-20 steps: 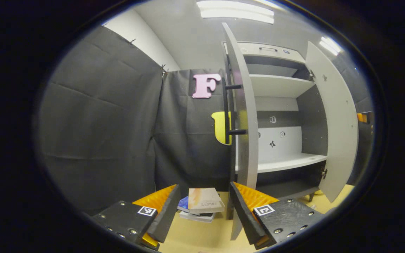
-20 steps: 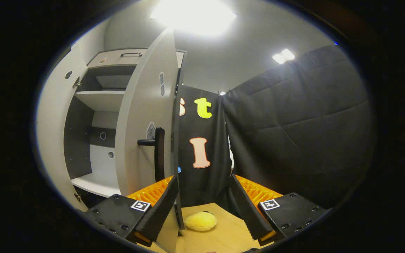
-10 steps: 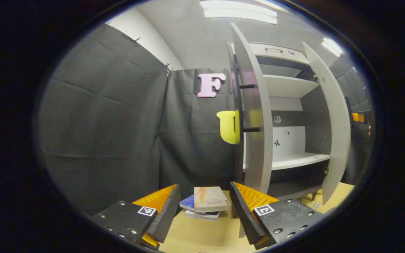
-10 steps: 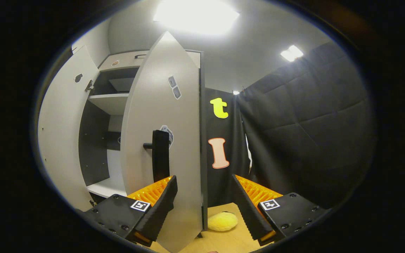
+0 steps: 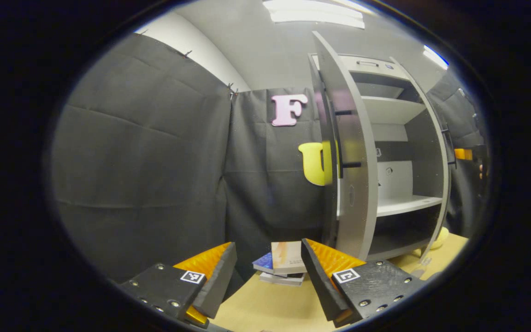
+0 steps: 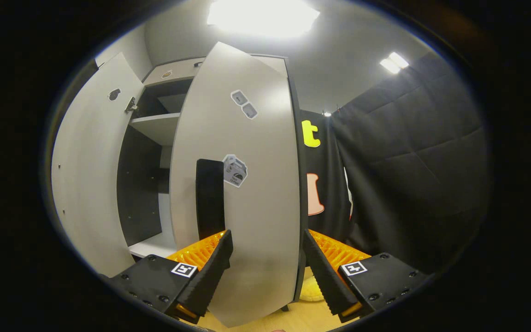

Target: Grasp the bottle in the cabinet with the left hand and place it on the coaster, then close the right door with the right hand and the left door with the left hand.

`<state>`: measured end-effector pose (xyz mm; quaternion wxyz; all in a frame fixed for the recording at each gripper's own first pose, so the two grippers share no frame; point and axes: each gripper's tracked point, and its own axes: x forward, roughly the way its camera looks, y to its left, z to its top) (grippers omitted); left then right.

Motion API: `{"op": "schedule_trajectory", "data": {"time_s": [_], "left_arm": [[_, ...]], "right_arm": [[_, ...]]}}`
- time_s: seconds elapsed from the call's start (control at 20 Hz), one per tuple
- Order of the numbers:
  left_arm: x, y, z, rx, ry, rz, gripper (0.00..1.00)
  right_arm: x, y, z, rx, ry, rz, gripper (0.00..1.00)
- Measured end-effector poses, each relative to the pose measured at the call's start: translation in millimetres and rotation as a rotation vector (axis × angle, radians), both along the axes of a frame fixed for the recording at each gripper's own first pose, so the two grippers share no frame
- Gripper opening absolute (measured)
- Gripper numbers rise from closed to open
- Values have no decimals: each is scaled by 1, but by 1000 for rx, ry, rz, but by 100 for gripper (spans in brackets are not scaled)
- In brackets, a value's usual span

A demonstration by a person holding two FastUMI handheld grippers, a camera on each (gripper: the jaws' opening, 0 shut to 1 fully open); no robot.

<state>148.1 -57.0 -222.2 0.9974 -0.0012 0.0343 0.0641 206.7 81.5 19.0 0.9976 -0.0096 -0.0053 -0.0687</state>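
Currently I judge the step in hand to be closing the right door [image 6: 247, 184] with the right gripper [image 6: 268, 267], whose 2 fingers stand apart with nothing between them, framing the door's lower free edge at the bottom center of the right gripper view. To do this well, I would push on the flat face of the panel near its free edge, beside the dark vertical handle [image 6: 210, 198] at center left, and keep the push square to the panel so the fingers do not slide off the edge or snag on the handle. I would ease off as the panel nears the cabinet [image 5: 399, 138], to avoid a slam. The left gripper [image 5: 269, 272] also has its fingers apart and empty, at the bottom center of the left gripper view, near the left door [image 5: 348, 152], which is wide open, edge-on at center right; it is the last step. I cannot locate the bottle or the coaster; the shelves I can see inside the cabinet carry nothing. The surface is a pale wooden table [image 5: 270, 309], with a stack of books [image 5: 284, 265] just beyond the left fingers and a yellow soft object [image 6: 310, 290] low behind the right door. Black cloth walls enclose the booth under bright ceiling lights [image 6: 263, 16].
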Motion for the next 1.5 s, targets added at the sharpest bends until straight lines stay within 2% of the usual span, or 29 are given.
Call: {"op": "schedule_trajectory", "data": {"time_s": [0.15, 0.4, 0.5, 0.55, 0.75, 0.8, 0.85, 0.95, 1.0, 1.05, 1.35, 1.4, 1.5], "left_arm": [[-2, 2, 0, -6, -3, 11, 84], [0, 1, 10, 8, -8, -17, 85], [10, -4, 18, -5, -14, -35, 87], [18, -8, 25, -16, -20, -42, 85], [37, -18, 49, -42, -52, -72, 85], [40, -18, 55, -47, -57, -75, 91], [47, -20, 62, -52, -61, -76, 91], [60, -25, 70, -60, -60, -82, 80], [64, -26, 74, -61, -61, -82, 80], [66, -28, 77, -62, -64, -80, 90], [74, -37, 91, -10, -76, -46, 90], [75, -39, 93, -3, -74, -46, 85], [75, -39, 93, 4, -69, -48, 84]], "right_arm": [[1, 2, -1, -2, 4, 6, 98], [-1, 0, -4, 12, 25, 7, 98], [-13, -8, -7, 10, 27, 5, 98], [-22, -11, -11, 3, 29, 5, 98], [-40, -35, -18, -17, 48, -10, 97], [-45, -41, -20, -18, 53, -17, 97], [-50, -48, -22, -17, 57, -24, 97], [-57, -59, -24, -14, 64, -38, 98], [-60, -65, -24, -16, 65, -46, 98], [-65, -73, -26, -17, 67, -55, 98], [-87, -116, -35, 11, 89, -103, 97], [-90, -122, -36, 13, 91, -107, 97], [-94, -134, -36, 8, 92, -119, 97]]}}
